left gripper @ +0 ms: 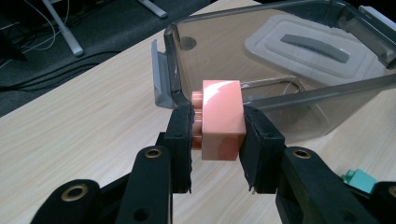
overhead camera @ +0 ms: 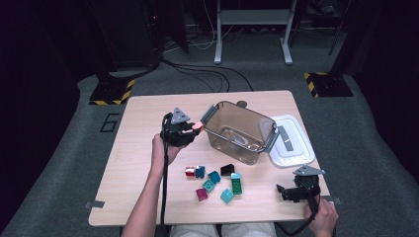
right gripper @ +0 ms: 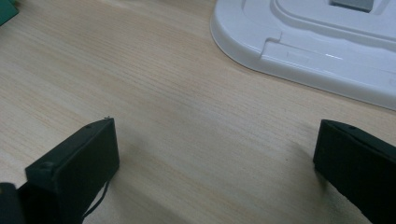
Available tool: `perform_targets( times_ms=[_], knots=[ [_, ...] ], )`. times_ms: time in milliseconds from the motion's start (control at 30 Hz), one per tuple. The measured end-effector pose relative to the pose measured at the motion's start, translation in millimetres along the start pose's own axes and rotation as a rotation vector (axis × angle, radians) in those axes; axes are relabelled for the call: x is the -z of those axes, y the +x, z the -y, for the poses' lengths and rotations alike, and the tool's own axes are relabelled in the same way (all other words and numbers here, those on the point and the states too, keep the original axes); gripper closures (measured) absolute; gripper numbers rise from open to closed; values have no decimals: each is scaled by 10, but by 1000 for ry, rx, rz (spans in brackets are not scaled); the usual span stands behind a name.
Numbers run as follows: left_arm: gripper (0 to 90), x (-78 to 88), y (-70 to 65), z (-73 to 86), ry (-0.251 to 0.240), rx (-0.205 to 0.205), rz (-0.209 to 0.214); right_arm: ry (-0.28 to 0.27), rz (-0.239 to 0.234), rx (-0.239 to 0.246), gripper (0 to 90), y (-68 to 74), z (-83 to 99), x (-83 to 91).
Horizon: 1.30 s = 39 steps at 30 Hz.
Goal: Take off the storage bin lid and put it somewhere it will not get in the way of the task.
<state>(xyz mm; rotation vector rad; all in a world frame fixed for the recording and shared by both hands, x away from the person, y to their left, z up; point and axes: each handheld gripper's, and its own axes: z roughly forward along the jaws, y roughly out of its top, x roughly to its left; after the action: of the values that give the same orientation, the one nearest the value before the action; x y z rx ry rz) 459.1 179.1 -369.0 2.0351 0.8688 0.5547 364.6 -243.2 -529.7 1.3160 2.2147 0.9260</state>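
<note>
A salmon-pink brick [left gripper: 220, 120] sits clamped between the pads of my left gripper [left gripper: 218, 140]. From above, that left gripper [overhead camera: 191, 129] hangs over the table with the pink brick [overhead camera: 197, 126] pointing at the left rim of a clear plastic tub [overhead camera: 240, 131]. The tub [left gripper: 289, 79] stands just beyond the brick, with nothing in it. My right gripper [overhead camera: 282, 191] rests low at the table's near right corner, jaws wide apart with only bare wood between them [right gripper: 215, 154].
The tub's white lid [overhead camera: 291, 140] with a grey handle lies to its right; the lid's edge [right gripper: 299, 51] is just ahead of my right gripper. Several loose bricks in red, teal, green and black [overhead camera: 217, 182] lie in front of the tub. The wooden table [overhead camera: 138, 143] is bare at left.
</note>
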Motion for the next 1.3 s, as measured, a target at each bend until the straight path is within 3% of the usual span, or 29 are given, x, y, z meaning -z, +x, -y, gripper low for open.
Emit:
perform_targets(
  times_ms=[467,933,1300],
  knots=[
    [663,-206,-56,-328,12,-45,9,0,0,-1,0,0,0,0],
    [663,-455,-59,-488,44,-43,36,0,0,0,0,0,0,0],
    [663,-663,-54,-607,80,-43,24,2,0,-6,0,4,0,2]
  ],
)
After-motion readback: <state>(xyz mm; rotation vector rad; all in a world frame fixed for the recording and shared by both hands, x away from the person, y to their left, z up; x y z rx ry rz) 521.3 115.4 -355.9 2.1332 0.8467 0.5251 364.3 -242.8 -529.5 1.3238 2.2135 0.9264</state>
